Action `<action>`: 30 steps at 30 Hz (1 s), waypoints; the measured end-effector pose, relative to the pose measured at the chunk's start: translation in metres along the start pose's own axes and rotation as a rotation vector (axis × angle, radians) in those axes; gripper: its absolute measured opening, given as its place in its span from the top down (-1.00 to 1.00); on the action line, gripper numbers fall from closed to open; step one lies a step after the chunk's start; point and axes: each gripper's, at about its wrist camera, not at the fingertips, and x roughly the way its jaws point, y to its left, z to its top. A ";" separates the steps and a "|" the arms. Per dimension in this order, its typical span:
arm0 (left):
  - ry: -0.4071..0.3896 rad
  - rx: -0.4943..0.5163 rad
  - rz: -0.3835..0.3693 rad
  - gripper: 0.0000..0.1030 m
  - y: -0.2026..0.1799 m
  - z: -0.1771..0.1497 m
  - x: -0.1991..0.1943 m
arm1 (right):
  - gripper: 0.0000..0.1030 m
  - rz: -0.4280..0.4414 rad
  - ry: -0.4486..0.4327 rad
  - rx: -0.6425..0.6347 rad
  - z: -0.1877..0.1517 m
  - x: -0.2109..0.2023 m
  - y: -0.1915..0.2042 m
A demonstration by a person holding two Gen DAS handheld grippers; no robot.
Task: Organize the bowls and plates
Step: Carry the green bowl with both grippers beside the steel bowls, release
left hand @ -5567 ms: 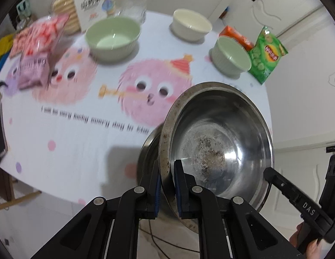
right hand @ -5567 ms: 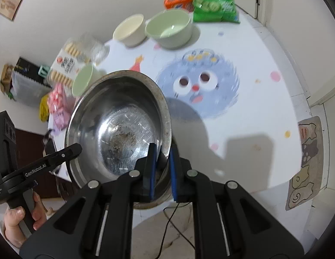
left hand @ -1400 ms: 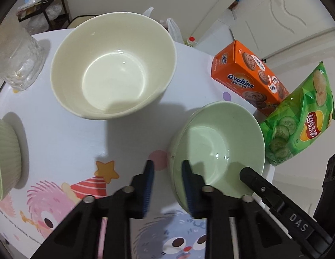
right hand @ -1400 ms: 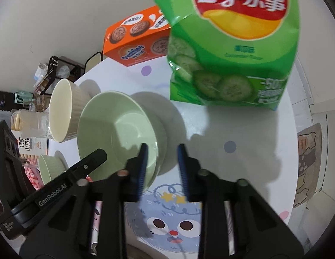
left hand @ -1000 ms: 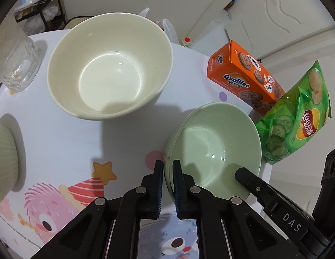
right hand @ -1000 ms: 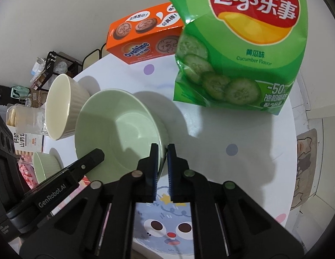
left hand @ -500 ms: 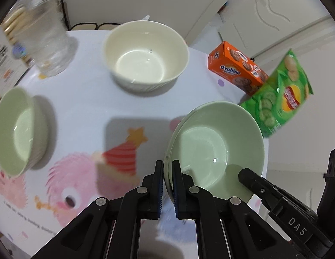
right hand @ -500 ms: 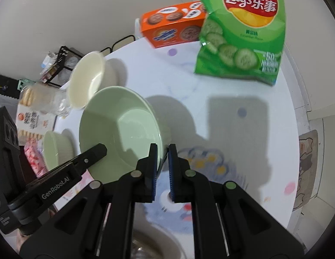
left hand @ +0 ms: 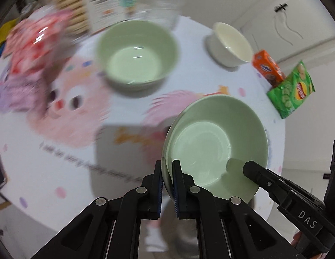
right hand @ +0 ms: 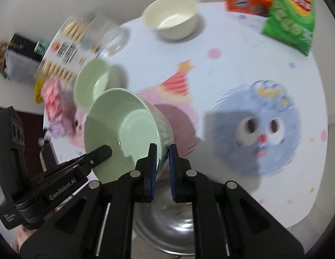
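— What's under your grippers?

— A round table (left hand: 59,164) in a white cloth printed with fuzzy cartoon faces, pink ahead of my left gripper (left hand: 166,173), blue to the right of my right gripper (right hand: 160,159). Pale walls beyond it; much of the view is smeared

— And on the far side?

— A second green bowl (left hand: 136,56) ahead and to the left of my left gripper, a cream bowl (left hand: 231,43) further off to the right, then an orange box (left hand: 267,67) and a green crisp bag (left hand: 291,90) at the edge. Biscuit packs (right hand: 66,49) and a clear glass (right hand: 114,38) stand far left of my right gripper. A steel bowl (right hand: 174,228) sits right below it

— The bowl you're carrying?

— A pale green bowl (left hand: 215,144), glossy inside, ribbed outside, empty. It hangs tilted above the near part of the table, between my two grippers. The left is clamped on its left rim, the right is clamped on its right rim, one finger inside, one outside
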 end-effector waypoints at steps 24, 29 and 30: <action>0.041 -0.074 0.072 0.85 0.096 -0.058 0.018 | 0.76 -0.028 0.143 -0.101 -0.074 0.080 0.084; 0.029 -0.062 0.076 0.85 0.095 -0.061 0.018 | 0.76 -0.040 0.148 -0.102 -0.076 0.085 0.083; 0.026 -0.059 0.079 0.85 0.094 -0.061 0.018 | 0.76 -0.041 0.150 -0.100 -0.077 0.086 0.082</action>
